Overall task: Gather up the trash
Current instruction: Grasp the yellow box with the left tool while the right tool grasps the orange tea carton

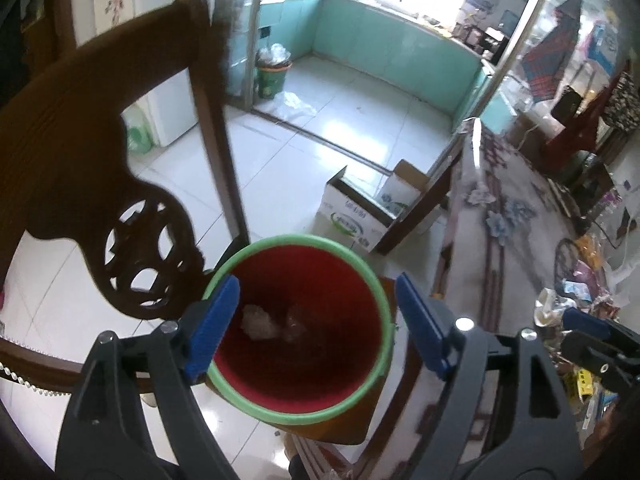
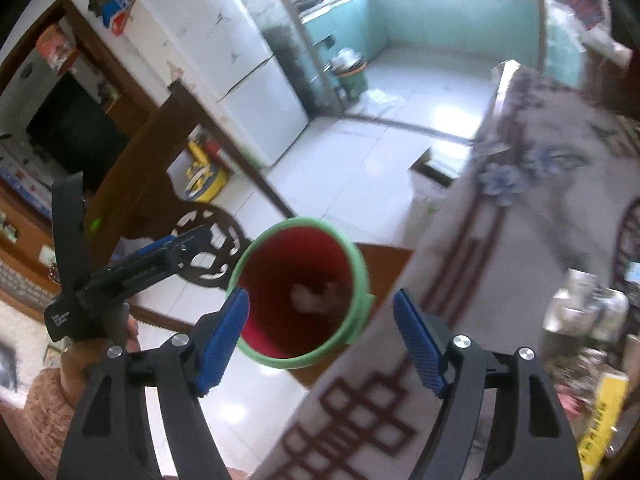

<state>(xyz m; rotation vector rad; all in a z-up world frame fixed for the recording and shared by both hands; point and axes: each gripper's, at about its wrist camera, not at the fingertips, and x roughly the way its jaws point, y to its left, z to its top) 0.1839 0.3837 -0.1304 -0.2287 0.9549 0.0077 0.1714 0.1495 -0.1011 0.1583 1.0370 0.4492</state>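
Left hand-held gripper (image 1: pixel 316 320) was seen w/ jaws spread wide, nothing between the blue pads (image 1: pixel 214 326); it was pointed steeply down over the bin (image 1: pixel 352 400). Bin's mouth was framed between the two pads in the left wrist view, green rim showing just inside each pad. Whether either pad touched the rim couldn't be told.

Right hand-held gripper (image 2: pixel 320 340) was likewise held wide open and empty, angled down toward the same bin (image 2: pixel 360 280). In the right wrist view the bin lay just ahead of the pads (image 2: pixel 420 344) & slightly left of centre, w/ the left pad overlapping the rim's near edge.

Trash (image 1: pixel 260 322) — two pale crumpled wads — was seen lying at the bottom of the red bin interior, below both grippers, apart from the pads. Same wads (image 2: pixel 308 300) were visible in the right wrist view.

Bin was set on a brown stool-like surface (image 2: pixel 384 256) on the white tile floor (image 1: pixel 360 128), between a carved dark wooden chair (image 1: pixel 132 256) at left and a patterned tabletop (image 2: pixel 520 208) at right. Clutter (image 1: pixel 580 296) was spread on the tabletop's far side. A cardboard box (image 1: pixel 352 216) was seen on the floor beyond the bin; a second, green bin (image 1: pixel 274 76) stood farther off by the teal wall. The left unit, w/ a hand (image 2: pixel 80 356) and knit sleeve, showed at left in the right wrist view.
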